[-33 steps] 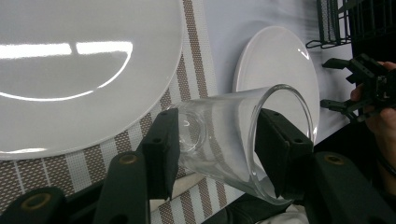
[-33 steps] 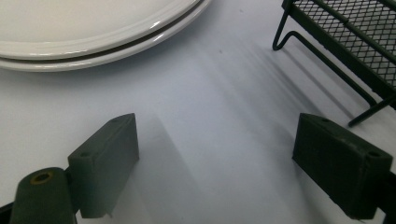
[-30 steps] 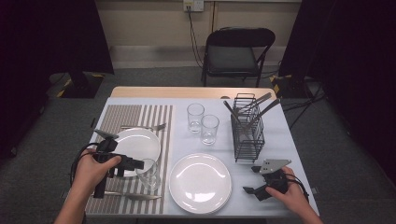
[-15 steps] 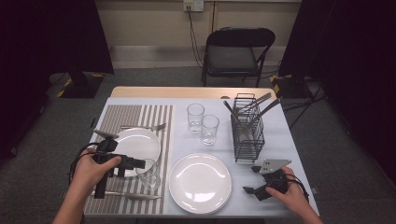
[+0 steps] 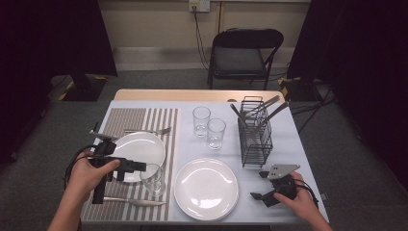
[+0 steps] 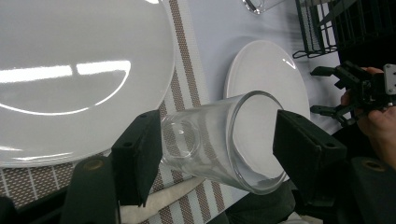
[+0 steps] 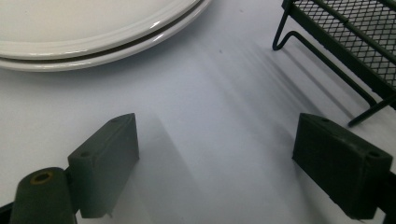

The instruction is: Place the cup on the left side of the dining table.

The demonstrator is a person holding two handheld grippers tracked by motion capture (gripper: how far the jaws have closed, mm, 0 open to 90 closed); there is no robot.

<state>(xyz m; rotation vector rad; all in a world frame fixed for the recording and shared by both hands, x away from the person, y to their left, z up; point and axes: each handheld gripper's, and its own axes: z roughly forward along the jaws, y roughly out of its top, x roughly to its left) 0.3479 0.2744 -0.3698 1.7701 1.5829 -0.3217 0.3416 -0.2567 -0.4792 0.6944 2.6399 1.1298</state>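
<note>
A clear drinking glass (image 5: 153, 178) stands on the right edge of the striped placemat (image 5: 122, 120), just in front of a white plate (image 5: 139, 147). My left gripper (image 5: 142, 168) reaches it from the left. In the left gripper view the glass (image 6: 219, 140) lies between the two black pads; the far pad (image 6: 299, 144) stands clear of the rim. The jaws have just been opening around the glass. My right gripper (image 5: 260, 185) rests low over the table at the front right, open, with bare tablecloth between its pads (image 7: 217, 144).
Two stacked white plates (image 5: 206, 188) sit front centre. A knife (image 5: 130, 201) and a fork (image 5: 146, 131) lie on the placemat. Two more glasses (image 5: 201, 120) (image 5: 216, 133) stand mid-table beside a black wire rack (image 5: 255, 137) of utensils. A folding chair (image 5: 243, 53) is behind the table.
</note>
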